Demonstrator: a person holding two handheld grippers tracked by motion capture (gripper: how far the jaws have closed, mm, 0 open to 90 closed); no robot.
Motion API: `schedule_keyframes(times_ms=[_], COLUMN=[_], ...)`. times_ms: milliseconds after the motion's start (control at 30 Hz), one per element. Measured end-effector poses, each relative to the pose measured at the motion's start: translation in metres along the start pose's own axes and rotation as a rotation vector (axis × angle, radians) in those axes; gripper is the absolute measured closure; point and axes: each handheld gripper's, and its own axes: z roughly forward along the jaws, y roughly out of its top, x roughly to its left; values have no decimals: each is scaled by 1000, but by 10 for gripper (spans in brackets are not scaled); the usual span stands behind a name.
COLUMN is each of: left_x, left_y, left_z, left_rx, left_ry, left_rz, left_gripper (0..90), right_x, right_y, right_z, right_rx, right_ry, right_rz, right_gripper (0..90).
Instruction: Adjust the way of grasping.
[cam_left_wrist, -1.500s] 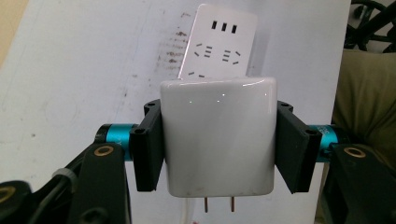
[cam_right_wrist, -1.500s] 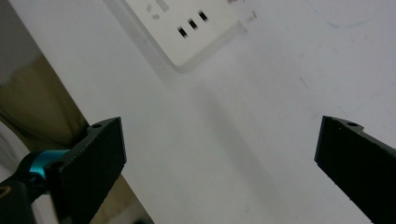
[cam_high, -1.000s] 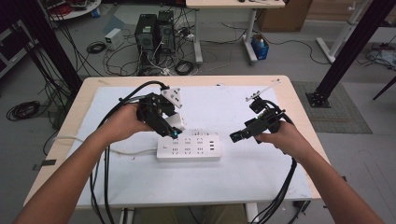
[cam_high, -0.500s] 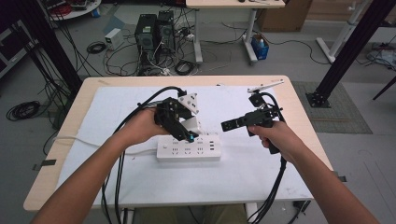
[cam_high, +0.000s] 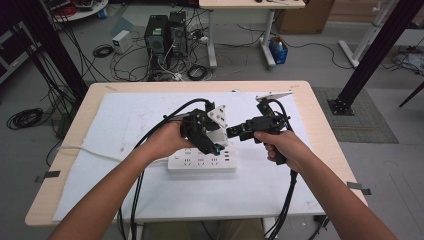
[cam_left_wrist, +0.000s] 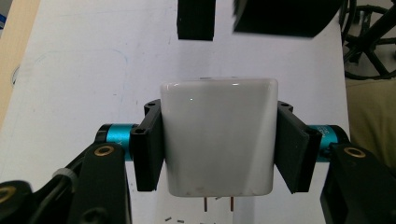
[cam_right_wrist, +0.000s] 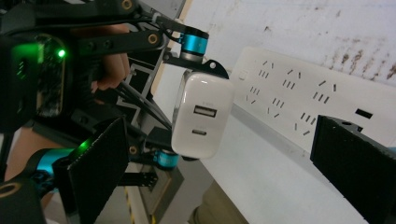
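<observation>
Left hand-held gripper (cam_left_wrist: 217, 144) clamps the white charger (cam_left_wrist: 218, 140) by its sides, prongs toward the power strip (cam_high: 201, 163) on the worktop (cam_high: 320, 130), just above it. Right hand-held gripper (cam_right_wrist: 233, 161) stands open beside the charger. Advice: square the prongs over one socket, then press straight down; brace the strip if it slides.

- A white mat (cam_high: 125, 125) covers the wooden table (cam_high: 80, 117).
- Two computer towers (cam_high: 165, 32) stand on the floor beyond, among tangled cables (cam_high: 195, 72).
- A cardboard box (cam_high: 302, 20) sits behind another desk (cam_high: 250, 4).
</observation>
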Motion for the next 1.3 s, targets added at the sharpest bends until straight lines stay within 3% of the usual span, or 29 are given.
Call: schedule_keyframes(times_ms=[333, 400, 600, 667, 1067, 1300], left_x=[-1, -2, -2, -2, -4, -4], left_y=[7, 8, 10, 10, 12, 12], left_z=[5, 6, 8, 8, 11, 11], left_rx=[-3, -7, 6, 6, 12, 9], left_ry=[16, 25, 35, 39, 57, 80], left_rz=[9, 5, 20, 18, 37, 42], left_gripper=[422, 422, 422, 422, 422, 422], right_x=[-6, -6, -6, -8, -9, -13], right_y=[3, 4, 6, 6, 7, 6], right_z=[13, 15, 23, 22, 27, 28], right_rx=[11, 15, 18, 8, 16, 22], right_ry=[7, 16, 42, 56, 72, 97], right_rz=[53, 51, 67, 70, 80, 118], right_gripper=[71, 139, 197, 281, 428, 607])
